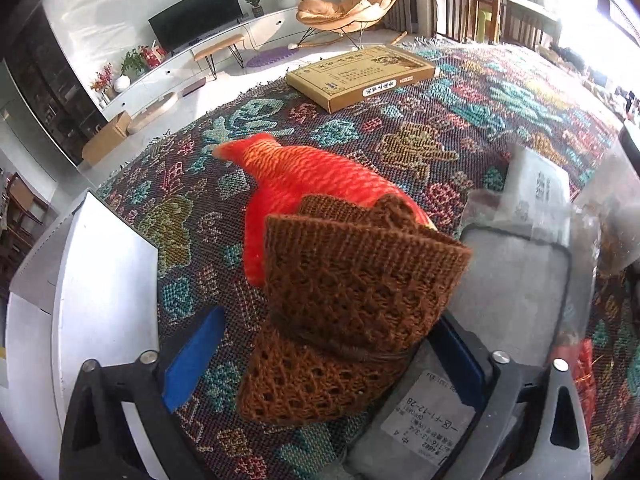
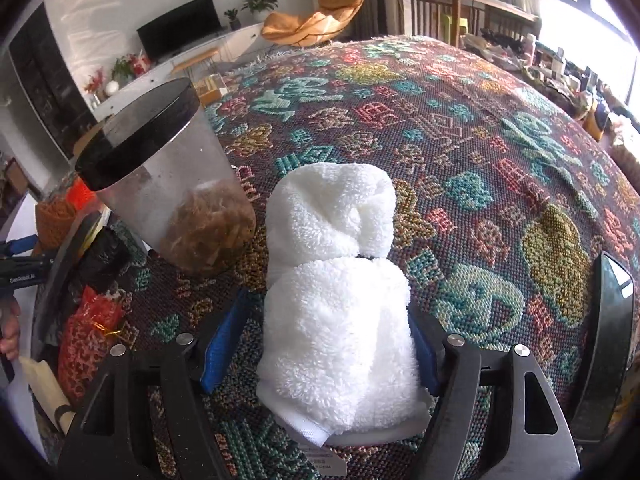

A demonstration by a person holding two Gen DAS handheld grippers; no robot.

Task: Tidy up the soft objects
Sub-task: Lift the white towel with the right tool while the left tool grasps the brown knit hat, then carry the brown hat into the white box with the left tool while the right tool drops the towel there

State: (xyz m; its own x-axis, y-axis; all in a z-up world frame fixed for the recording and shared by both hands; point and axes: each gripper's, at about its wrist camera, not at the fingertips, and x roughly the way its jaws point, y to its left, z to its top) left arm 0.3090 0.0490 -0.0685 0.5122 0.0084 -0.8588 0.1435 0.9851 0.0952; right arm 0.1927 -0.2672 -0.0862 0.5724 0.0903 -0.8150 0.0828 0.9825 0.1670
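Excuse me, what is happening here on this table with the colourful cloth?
A person is sorting soft things with two handheld grippers. The right gripper has a rolled white towel between its fingers, beside a clear jar. The left gripper is around a brown knitted piece, which lies against a red plush fish.

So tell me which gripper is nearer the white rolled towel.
Right. The right gripper has the white rolled towel between its fingers. The left gripper is off to the side, past the clear jar, with the brown knit piece between its fingers.
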